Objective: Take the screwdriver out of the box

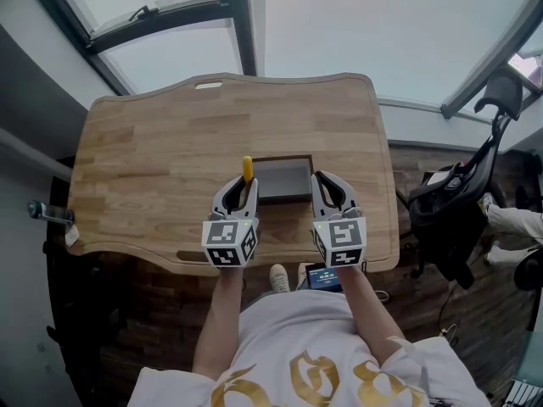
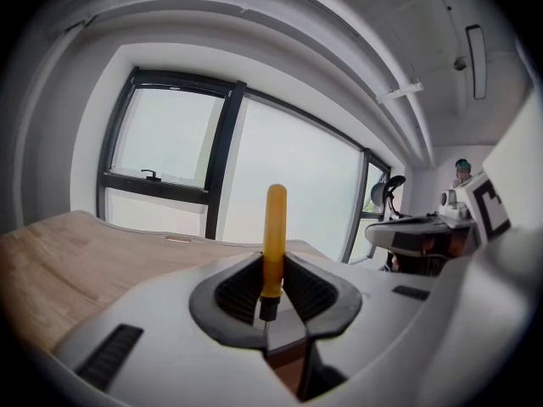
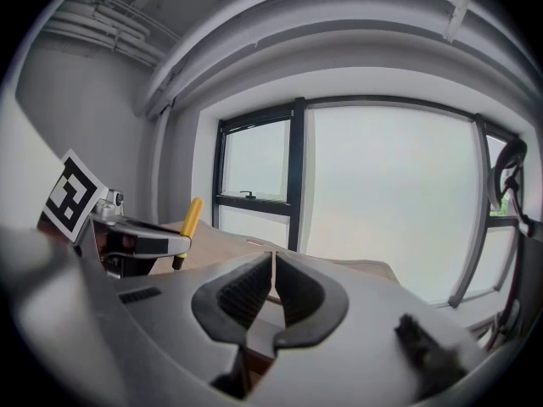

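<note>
Task nearly done: the yellow-handled screwdriver (image 2: 274, 236) stands clamped between the fingers of the left gripper (image 2: 273, 270), apparently clear of the dark rectangular box (image 1: 282, 179) just to their right, while the right gripper (image 3: 272, 265), fingers together, holds nothing.

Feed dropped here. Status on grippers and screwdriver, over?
Left gripper shut on screwdriver, upright, beside the box. Right gripper shut, empty. Nothing in the way.

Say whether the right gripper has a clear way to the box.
Probably yes: the right gripper, shut and empty, is right beside the box, nothing between; the left gripper holds the screwdriver opposite.
</note>
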The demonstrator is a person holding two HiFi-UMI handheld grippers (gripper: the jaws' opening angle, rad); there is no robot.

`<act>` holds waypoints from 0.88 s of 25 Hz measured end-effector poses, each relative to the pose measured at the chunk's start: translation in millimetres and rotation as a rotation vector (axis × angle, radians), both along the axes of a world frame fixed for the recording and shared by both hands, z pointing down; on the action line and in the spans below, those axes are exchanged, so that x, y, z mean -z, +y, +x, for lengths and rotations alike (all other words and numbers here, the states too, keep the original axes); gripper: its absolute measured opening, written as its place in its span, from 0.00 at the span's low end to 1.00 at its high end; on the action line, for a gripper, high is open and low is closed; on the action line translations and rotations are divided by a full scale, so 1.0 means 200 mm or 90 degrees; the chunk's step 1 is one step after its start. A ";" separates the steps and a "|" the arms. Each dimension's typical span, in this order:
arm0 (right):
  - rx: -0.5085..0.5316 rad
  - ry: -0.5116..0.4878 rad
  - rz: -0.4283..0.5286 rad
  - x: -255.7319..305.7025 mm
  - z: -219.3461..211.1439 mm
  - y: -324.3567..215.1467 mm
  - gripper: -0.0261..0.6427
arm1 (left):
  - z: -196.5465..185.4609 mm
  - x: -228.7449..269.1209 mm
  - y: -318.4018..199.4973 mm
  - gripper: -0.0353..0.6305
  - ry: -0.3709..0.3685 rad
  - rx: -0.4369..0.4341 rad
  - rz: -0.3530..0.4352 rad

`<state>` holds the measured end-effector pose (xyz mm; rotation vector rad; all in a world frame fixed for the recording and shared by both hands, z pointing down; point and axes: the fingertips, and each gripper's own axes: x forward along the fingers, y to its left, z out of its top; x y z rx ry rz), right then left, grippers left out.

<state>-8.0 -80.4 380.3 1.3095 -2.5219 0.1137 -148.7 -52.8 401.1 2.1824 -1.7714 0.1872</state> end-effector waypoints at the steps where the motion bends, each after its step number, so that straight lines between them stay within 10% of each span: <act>1: 0.003 -0.002 -0.001 0.00 0.01 -0.01 0.09 | 0.01 0.01 0.00 0.17 -0.002 0.005 0.001; 22: 0.074 -0.037 0.017 0.01 0.20 -0.02 0.09 | 0.15 0.09 0.12 0.17 -0.032 0.115 0.049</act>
